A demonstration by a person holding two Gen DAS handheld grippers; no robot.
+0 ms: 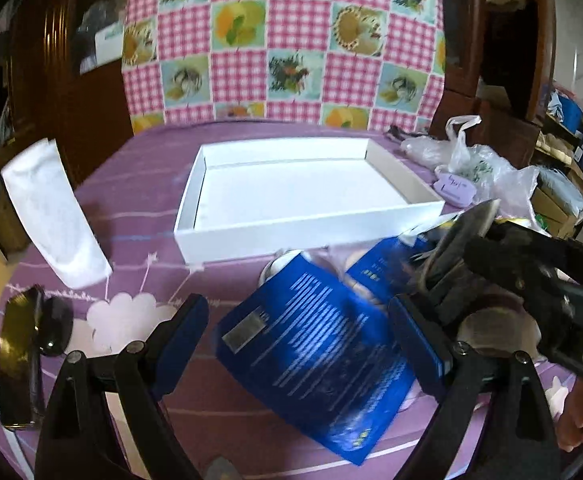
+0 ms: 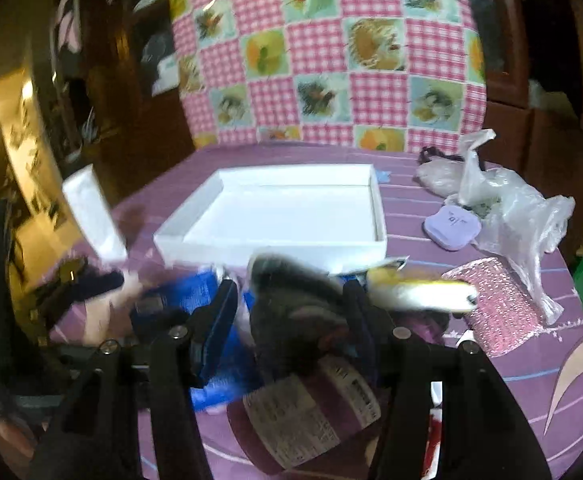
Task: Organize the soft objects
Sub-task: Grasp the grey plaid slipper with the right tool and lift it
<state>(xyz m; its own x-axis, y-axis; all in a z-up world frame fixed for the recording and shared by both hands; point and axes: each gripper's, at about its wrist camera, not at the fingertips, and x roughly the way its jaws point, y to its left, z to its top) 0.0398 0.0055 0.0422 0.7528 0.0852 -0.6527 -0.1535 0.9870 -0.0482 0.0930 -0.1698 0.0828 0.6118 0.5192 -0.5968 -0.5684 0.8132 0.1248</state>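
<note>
A: Right gripper (image 2: 291, 312)?
B: I log jaws clamped on a dark grey plush toy (image 2: 291, 320), near the white tray (image 2: 275, 246).
A: Left gripper (image 1: 299, 332)?
B: Jaws apart, over a blue packet (image 1: 315, 368) on the tabletop (image 1: 139, 184).

grey soft item (image 2: 291, 312) smeared by motion blur, blue packet (image 1: 315, 376) text unreadable, yellow-white object (image 2: 419, 288) streaked
</note>
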